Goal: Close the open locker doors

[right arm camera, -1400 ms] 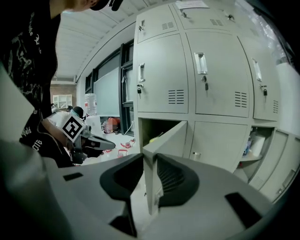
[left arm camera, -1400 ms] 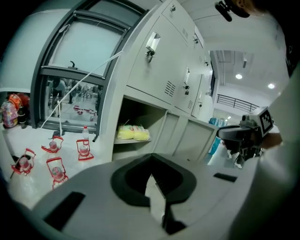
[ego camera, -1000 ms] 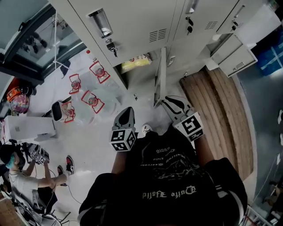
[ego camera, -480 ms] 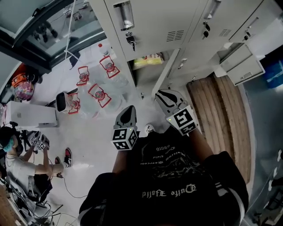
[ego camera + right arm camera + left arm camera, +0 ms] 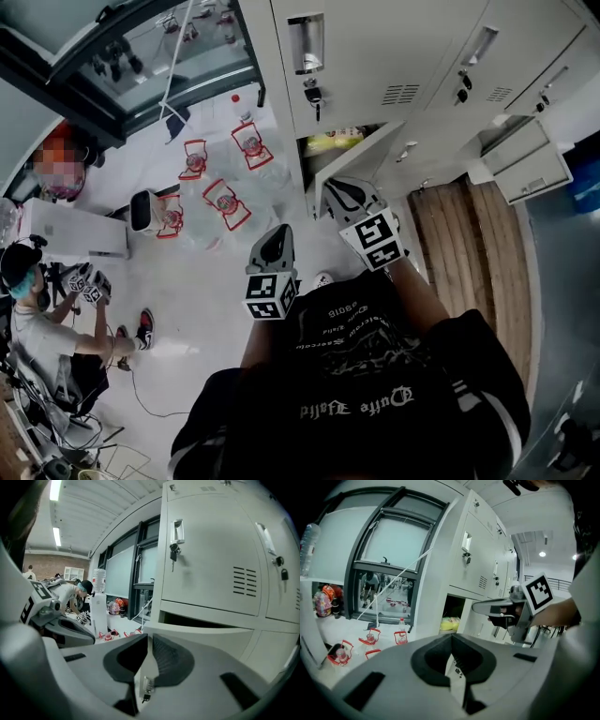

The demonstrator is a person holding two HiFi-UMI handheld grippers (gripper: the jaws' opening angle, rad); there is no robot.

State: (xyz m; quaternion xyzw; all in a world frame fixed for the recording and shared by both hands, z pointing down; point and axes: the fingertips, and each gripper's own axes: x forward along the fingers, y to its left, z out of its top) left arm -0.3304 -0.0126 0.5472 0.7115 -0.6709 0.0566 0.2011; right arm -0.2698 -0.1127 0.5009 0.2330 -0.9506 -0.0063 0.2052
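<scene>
Open locker door point(image 5: 366, 155) at upper centre of head view, standing ajar from its compartment. Right gripper point(image 5: 337, 194) just below door edge, jaws narrow and closing, nothing between. Left gripper point(image 5: 274, 238) at centre, jaws together, empty.

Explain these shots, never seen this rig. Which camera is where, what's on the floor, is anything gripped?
No robot here: a person holds a two-jaw gripper in each hand. The head view looks steeply down from their head; the other two cameras ride on the grippers and look along the jaws. The left gripper is shut and empty. The right gripper reaches toward the partly open locker door; its jaws are closing with nothing between them. Inside that locker lies a yellow packet. On the floor stand clear bottles with red handles, and another person is at the left edge.
</scene>
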